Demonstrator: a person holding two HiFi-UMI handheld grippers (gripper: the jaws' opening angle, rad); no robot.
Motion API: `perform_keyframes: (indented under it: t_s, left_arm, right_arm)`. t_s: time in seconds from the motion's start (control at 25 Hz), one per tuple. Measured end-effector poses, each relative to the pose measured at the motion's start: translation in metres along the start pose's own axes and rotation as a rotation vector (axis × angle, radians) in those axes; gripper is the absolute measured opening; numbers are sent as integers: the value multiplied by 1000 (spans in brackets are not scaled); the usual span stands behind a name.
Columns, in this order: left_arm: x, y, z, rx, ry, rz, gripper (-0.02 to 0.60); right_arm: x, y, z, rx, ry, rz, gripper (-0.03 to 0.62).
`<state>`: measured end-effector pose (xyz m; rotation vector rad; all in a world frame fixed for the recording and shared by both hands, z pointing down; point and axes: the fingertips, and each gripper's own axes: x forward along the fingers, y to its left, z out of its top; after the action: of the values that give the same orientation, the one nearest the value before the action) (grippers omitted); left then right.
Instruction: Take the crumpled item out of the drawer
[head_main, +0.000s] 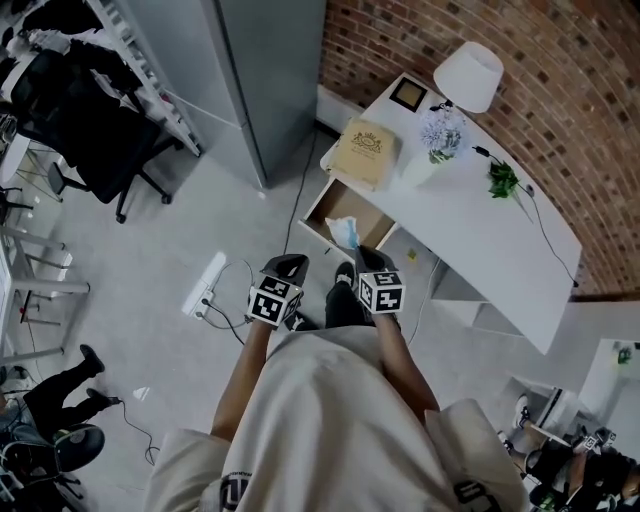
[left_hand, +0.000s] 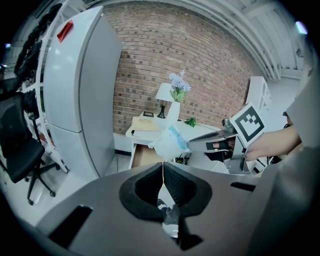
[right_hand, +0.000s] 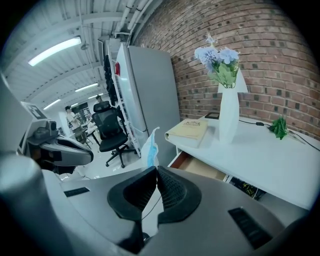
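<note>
The crumpled item is a pale blue and white face mask (head_main: 343, 232). My right gripper (head_main: 362, 254) is shut on it and holds it up over the open wooden drawer (head_main: 328, 206) of the white desk (head_main: 470, 235). In the right gripper view the mask (right_hand: 148, 146) sticks up from the closed jaws of the right gripper (right_hand: 154, 169), with the drawer (right_hand: 202, 168) beyond. The left gripper view shows the mask (left_hand: 169, 142) hanging at the right gripper (left_hand: 191, 145), clear of the drawer (left_hand: 144, 156). My left gripper (left_hand: 162, 167) is shut and empty, and sits left of the drawer (head_main: 290, 264).
On the desk lie a tan book (head_main: 365, 150), a white vase of flowers (head_main: 437, 140), a lamp (head_main: 468, 75), a picture frame (head_main: 408, 94) and a small green plant (head_main: 502, 180). A tall grey cabinet (head_main: 250, 70) stands left of the desk. A power strip (head_main: 205, 285) and cables lie on the floor.
</note>
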<state>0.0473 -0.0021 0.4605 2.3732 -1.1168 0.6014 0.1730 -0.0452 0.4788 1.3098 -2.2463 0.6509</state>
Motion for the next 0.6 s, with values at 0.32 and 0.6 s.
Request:
perform_keyframes:
  t_s: [0.32,0.6]
  left_arm:
    - [-2,2,-7,-29,8,-17,17]
    - [0,6,-1,-36,6,-31,17]
  right_arm:
    - [10,6,-6,-9,31,15,32]
    - [18,9,-5,-19,43,24,32]
